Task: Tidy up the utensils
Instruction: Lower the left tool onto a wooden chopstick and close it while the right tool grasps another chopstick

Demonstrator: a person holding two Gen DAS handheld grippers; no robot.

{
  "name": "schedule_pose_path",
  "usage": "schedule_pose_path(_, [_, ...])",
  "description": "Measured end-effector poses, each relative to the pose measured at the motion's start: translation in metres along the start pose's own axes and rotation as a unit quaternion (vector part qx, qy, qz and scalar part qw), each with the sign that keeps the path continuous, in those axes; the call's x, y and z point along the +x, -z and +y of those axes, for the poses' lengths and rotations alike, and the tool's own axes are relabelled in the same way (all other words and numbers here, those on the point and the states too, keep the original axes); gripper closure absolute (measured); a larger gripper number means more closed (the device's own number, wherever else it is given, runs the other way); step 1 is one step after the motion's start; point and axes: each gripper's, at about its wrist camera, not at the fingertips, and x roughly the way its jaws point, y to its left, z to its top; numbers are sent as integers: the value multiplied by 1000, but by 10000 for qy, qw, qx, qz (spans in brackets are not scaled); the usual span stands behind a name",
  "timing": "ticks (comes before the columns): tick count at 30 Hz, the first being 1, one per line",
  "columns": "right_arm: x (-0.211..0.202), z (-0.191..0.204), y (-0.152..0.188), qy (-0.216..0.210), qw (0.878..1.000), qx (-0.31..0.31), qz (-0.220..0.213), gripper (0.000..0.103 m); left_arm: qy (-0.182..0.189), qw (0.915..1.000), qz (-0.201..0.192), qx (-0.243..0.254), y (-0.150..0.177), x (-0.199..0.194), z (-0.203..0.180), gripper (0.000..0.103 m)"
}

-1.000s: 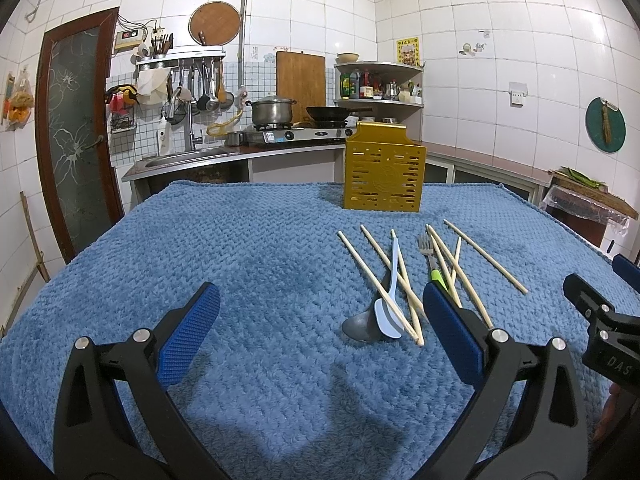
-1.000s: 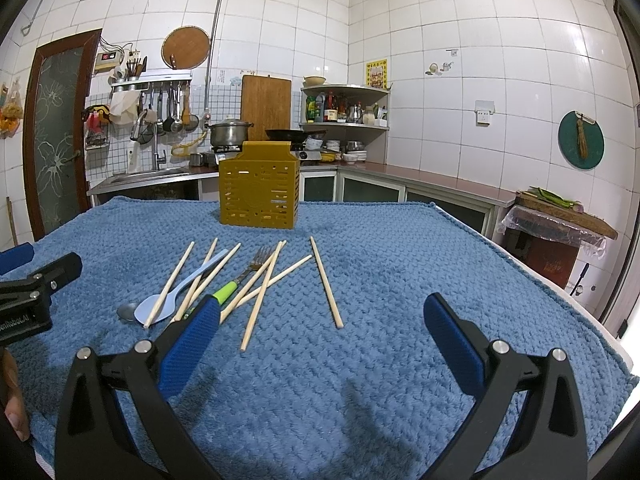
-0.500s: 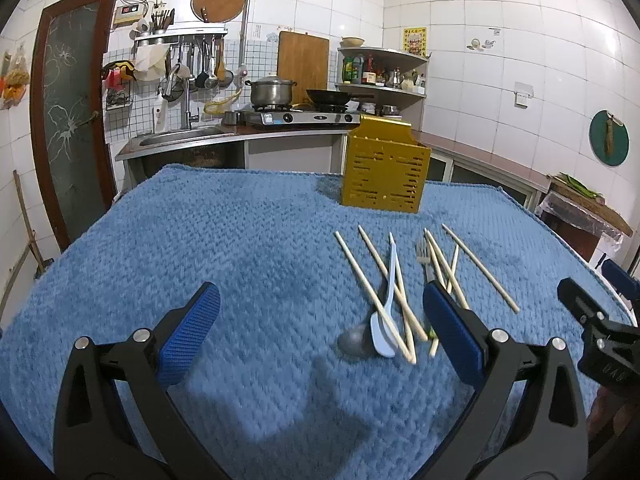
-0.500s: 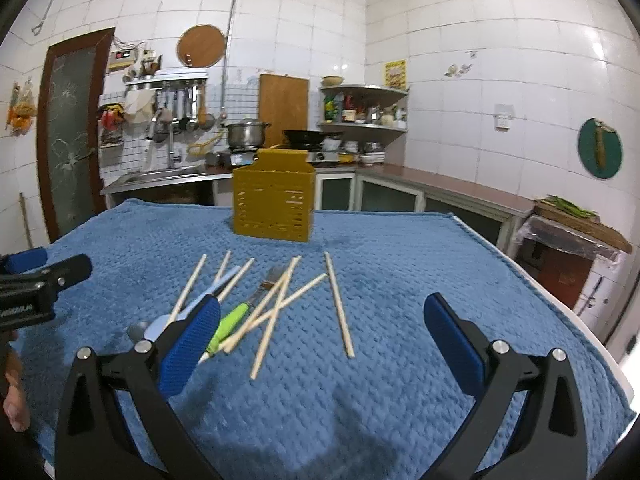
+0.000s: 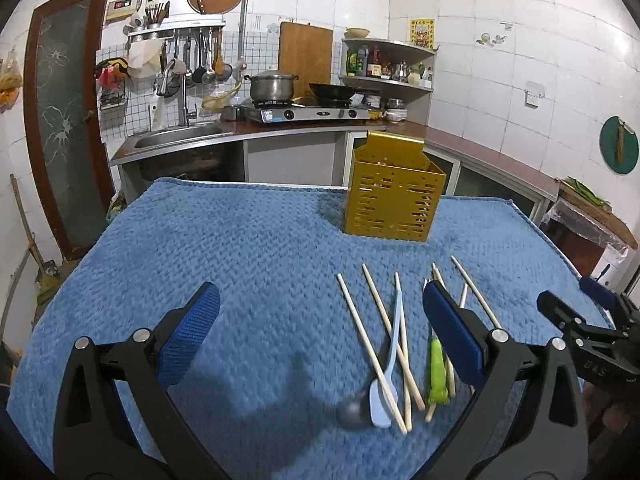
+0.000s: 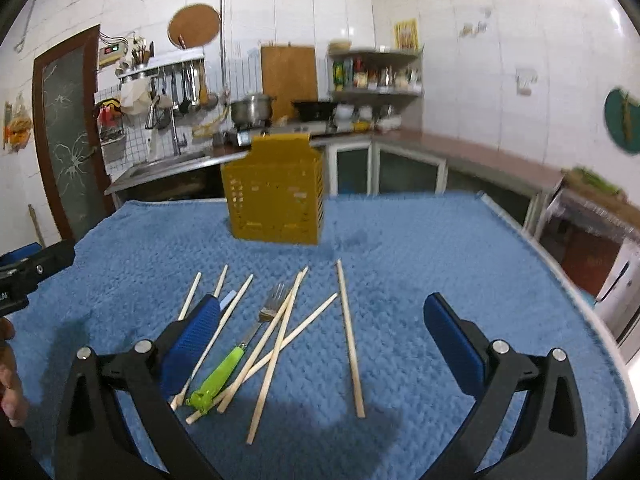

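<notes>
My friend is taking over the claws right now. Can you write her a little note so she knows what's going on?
Left claw: open, empty, over the blue cloth.
Right claw: open, empty, above the pile.
Chopsticks, green-handled fork, pale spoon and dark spoon all lie loose on the cloth.
Yellow holder stands upright behind them.
Done: nothing picked up; I can't see inside the holder.
Left: put every utensil into the holder.
</notes>
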Motion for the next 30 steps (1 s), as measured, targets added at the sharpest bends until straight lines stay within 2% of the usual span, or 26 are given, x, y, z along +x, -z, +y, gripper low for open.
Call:
schedule_pose_path(7, [56, -10, -1, -23, 9985, -60, 541, 4, 64, 9988, 476, -67, -10, 59, 0, 5])
schedule_pose_path(11, [89, -19, -5, 102, 9970, 34, 769, 4, -31, 9975, 699, -41, -8, 92, -4, 5])
schedule_pose_path(15, [129, -18, -10, 227, 9944, -240, 1004, 4, -49, 9947, 1031, -15, -3, 125, -10, 6])
schedule_pose_path(23, [186, -27, -14, 435, 9880, -339, 1442, 5, 26, 9859, 1663, -189, 7, 165, -12, 30])
schedule_pose_path(24, [189, -29, -13, 442, 9875, -324, 1475, 7, 63, 9845, 1743, -207, 8, 169, -12, 35])
schedule_pose_path(26, [195, -30, -13, 381, 9862, -325, 1578, 18, 105, 9825, 1847, -201, 12, 174, -14, 41])
schedule_pose_path(28, [201, -29, -11, 340, 9840, -351, 1711, 35, 102, 9811, 1925, -163, 13, 176, -16, 45])
schedule_pose_path(30, [208, -30, -9, 253, 9826, -304, 1817, 44, 141, 9801, 1975, -167, 14, 179, -18, 50])
